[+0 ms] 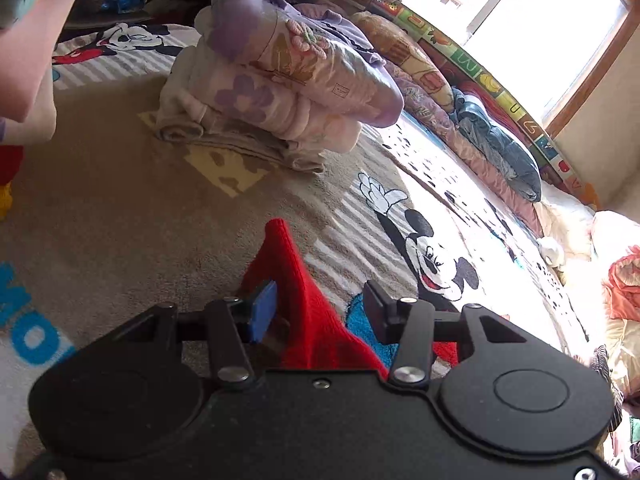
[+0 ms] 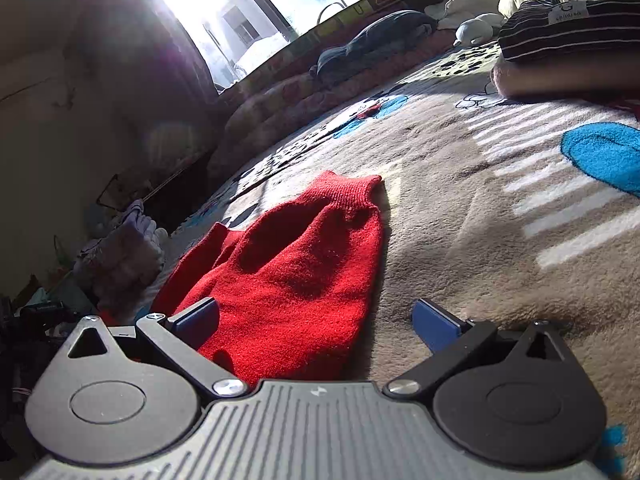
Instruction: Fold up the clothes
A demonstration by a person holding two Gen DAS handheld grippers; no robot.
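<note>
Red knit garment [image 2: 292, 264] flat on blanket [image 2: 460, 208], right gripper [image 2: 316, 320] fingers spread

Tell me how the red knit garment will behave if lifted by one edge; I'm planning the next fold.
The red knit garment will probably drape floppily: it lies limp with soft dents on the fleece blanket. It looks light, being thin and flat. Its fuzzy knit may cling to the blanket rather than slide. The left gripper and right gripper both stand open.

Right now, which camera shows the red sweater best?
The right wrist view: the red sweater lies spread on the blanket, ribbed cuff visible. The left wrist view shows only a raised fold between the open left gripper fingers.
</note>
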